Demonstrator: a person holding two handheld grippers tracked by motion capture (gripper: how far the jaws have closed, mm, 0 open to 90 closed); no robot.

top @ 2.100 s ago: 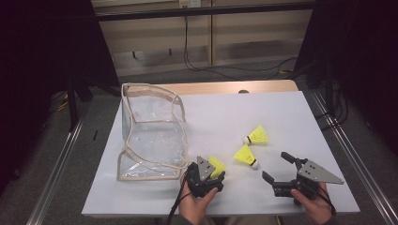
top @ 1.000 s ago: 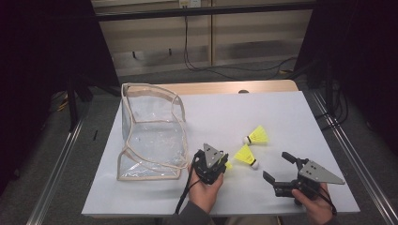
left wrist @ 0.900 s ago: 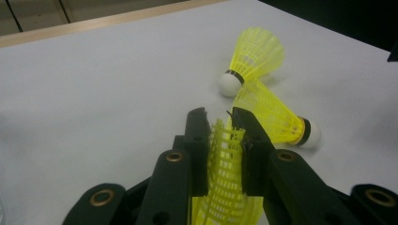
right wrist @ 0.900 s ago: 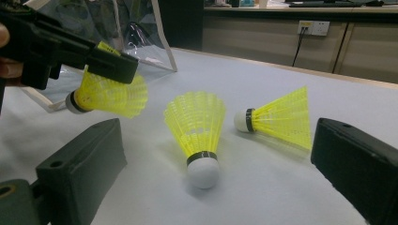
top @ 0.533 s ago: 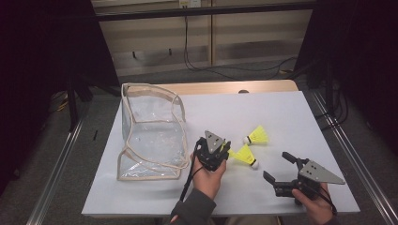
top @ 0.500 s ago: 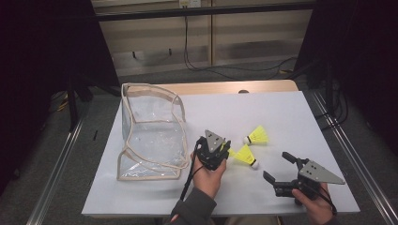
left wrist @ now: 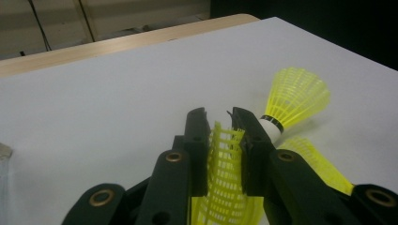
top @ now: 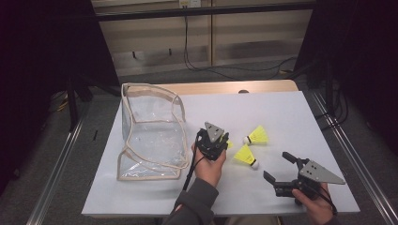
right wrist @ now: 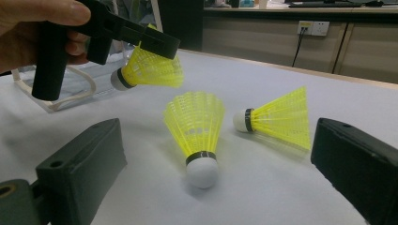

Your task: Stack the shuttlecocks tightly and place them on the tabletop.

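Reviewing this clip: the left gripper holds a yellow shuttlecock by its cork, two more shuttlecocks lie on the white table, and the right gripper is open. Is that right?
Not quite. The left gripper holds its yellow shuttlecock by the mesh skirt, not the cork; the left gripper view shows the mesh pinched between the jaws. The rest stands: two more shuttlecocks lie on the white table, and the right gripper is open.

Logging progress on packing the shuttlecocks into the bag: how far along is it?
Done: nothing lies inside the clear plastic pouch yet. In hand: the left claw pinches one yellow plastic shuttlecock by its skirt, off the table. Left: two more yellow shuttlecocks on the white table; right claw open.
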